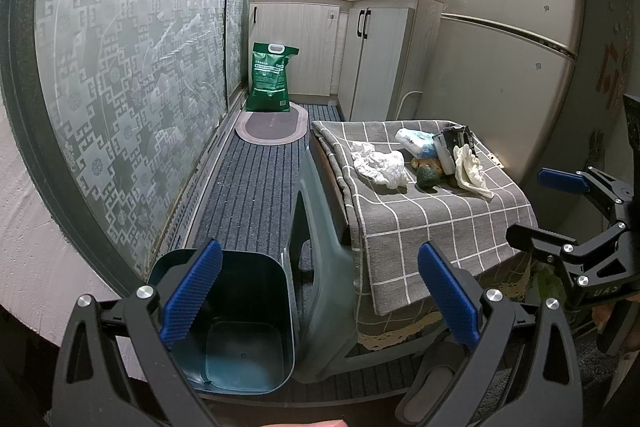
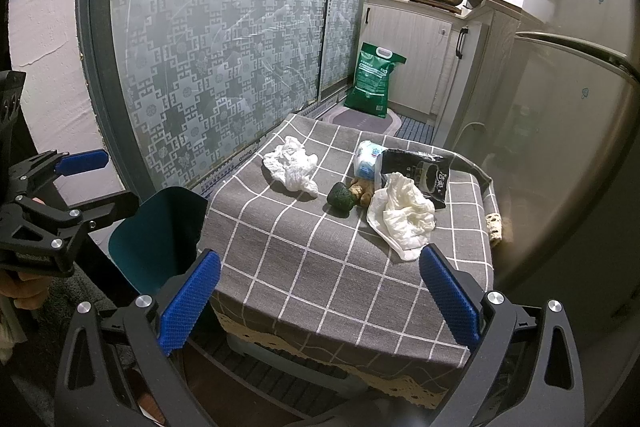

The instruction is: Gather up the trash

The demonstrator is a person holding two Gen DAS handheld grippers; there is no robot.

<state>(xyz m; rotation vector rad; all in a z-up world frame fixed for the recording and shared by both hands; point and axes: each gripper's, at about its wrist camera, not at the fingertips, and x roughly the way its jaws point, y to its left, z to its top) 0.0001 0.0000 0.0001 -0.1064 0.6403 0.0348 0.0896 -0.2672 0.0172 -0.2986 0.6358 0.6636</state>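
Both claws released, holding nothing: left gripper (image 1: 320, 301) low over open bin (image 1: 240, 323) at lower left, right gripper (image 2: 320, 301) at table (image 2: 320, 267) edge. Tissues (image 2: 294, 167), wrapper (image 2: 424, 175) mid-frame on checked cloth; fridge (image 2: 560, 147) crowds right.

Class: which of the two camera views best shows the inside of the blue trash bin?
The left wrist view: it looks down into the open trash bin, showing its bare floor and inner walls. The right wrist view shows only part of its rim and inner wall beside the table.
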